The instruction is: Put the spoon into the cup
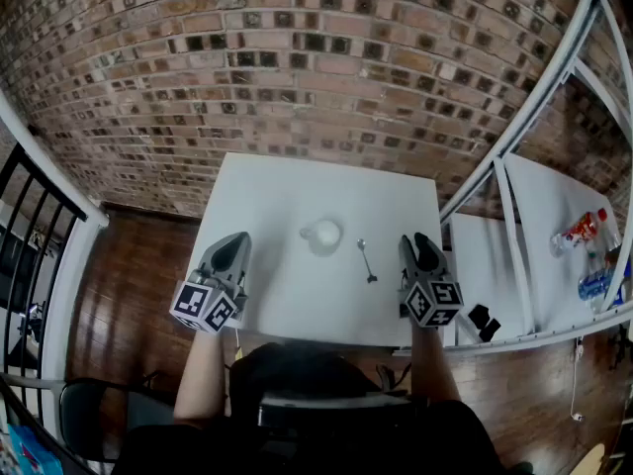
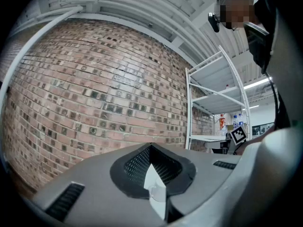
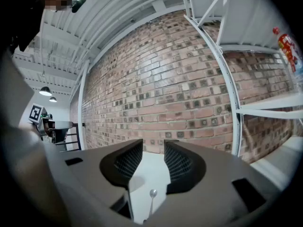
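Note:
A white cup (image 1: 322,236) stands near the middle of the white table (image 1: 297,191). To its right a metal spoon (image 1: 366,261) lies flat, bowl away from me. My left gripper (image 1: 237,239) hovers over the table's left edge, left of the cup, with its tips together and nothing held. In the left gripper view its jaws (image 2: 151,148) meet at the tip. My right gripper (image 1: 420,242) sits just right of the spoon and stands open. In the right gripper view the spoon (image 3: 152,195) shows on the table through the gap between the jaws (image 3: 153,145), apart from the pads.
A brick wall (image 1: 297,57) stands behind the table. A white metal shelf rack (image 1: 514,216) at the right holds bottles (image 1: 584,231) and a black object (image 1: 482,320). A black railing (image 1: 30,206) is at the left, with a dark chair (image 1: 89,419) behind me on the wood floor.

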The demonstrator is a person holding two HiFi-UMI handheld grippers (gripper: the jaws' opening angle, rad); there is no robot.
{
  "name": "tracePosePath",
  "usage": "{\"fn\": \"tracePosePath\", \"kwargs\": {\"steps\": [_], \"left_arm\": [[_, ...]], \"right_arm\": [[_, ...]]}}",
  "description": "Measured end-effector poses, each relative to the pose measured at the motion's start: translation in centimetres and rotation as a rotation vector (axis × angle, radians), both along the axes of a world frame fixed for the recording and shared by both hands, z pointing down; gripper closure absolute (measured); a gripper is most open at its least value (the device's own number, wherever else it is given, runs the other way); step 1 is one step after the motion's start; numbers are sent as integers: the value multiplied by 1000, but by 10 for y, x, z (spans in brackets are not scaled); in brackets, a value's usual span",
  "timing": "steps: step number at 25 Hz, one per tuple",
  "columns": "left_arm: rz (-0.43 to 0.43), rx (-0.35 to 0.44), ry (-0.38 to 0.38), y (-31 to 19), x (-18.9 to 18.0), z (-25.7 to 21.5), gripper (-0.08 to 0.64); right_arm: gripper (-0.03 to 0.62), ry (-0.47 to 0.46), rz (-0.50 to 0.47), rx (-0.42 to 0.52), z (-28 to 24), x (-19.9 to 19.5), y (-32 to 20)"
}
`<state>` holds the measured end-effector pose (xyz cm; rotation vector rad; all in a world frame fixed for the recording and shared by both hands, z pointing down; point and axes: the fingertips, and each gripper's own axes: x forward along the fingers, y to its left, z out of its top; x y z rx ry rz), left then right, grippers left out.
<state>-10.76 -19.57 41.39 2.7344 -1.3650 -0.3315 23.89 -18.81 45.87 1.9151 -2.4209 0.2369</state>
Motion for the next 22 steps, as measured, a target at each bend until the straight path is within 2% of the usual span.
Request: {"fn": "tracePosePath", "kwargs": {"steps": [3,5,7,12,16,19,22], "left_arm": [[12,-7,-6,3,5,2,557],[17,-14,-26,3,9,6,557],[24,-28,-37,2,14,12,557],[44,-65,-34,-2,23,24,557],[29,-106,-30,-2,14,36,557],[-7,-156,7,1,1,52,557],[-23,-204,7,5,-6,71,557]], "right_arm": [[437,51,12,-31,14,-1,-2],[437,73,12,-82,32,0,-4],[400,91,10,-145,53,1,-6],[400,97,-7,-225,83,-4,-4],[400,135,-35,-290,109,-10,-4],[400,162,-53,-384,147,-14,7],[400,196,-79,-475,185,-20,21]]}}
